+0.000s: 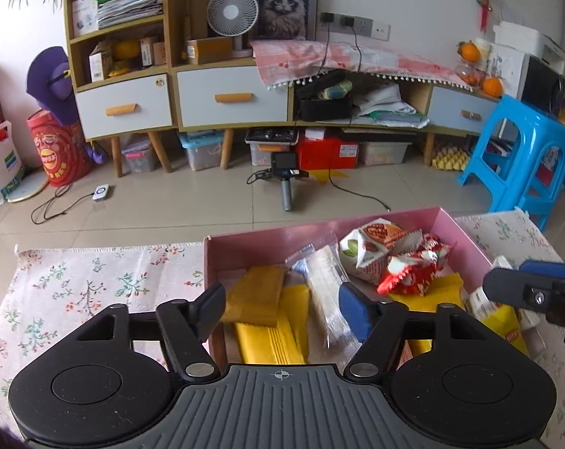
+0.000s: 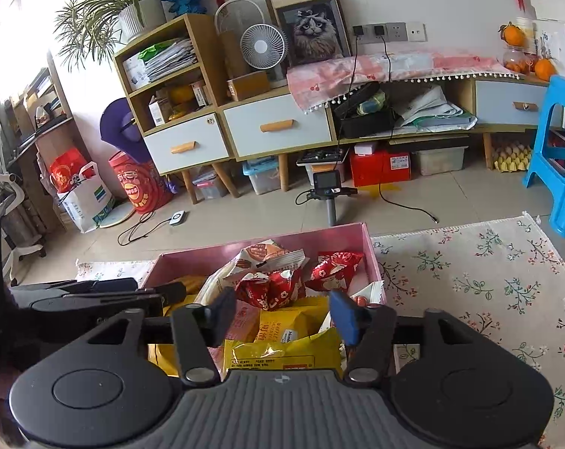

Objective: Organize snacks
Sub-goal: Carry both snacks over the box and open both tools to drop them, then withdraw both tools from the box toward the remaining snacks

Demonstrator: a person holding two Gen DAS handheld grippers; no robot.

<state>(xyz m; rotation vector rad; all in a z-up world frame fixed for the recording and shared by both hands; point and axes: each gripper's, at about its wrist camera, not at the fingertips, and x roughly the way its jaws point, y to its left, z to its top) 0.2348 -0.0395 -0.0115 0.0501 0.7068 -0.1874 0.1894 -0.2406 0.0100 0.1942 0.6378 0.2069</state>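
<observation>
The pink box [image 1: 450,230] is sitting on the floral cloth [image 1: 95,280], holding yellow packets [image 1: 256,295], a clear-wrapped packet [image 1: 325,280] and red snack bags [image 1: 413,269]. The left gripper [image 1: 282,308] is hovering over its 9 o'clock half, jaws wide and empty. The right gripper [image 2: 282,314] is hanging over the 3 o'clock half, equally wide and empty. Judged step: selecting a packet. Next move requires descent between box walls; open cloth is lying at 3 o'clock.

The box [image 1: 465,239] of snack packets [image 1: 413,262] sits on the cloth [image 1: 76,284], the cabinet [image 1: 230,101] behind it.
</observation>
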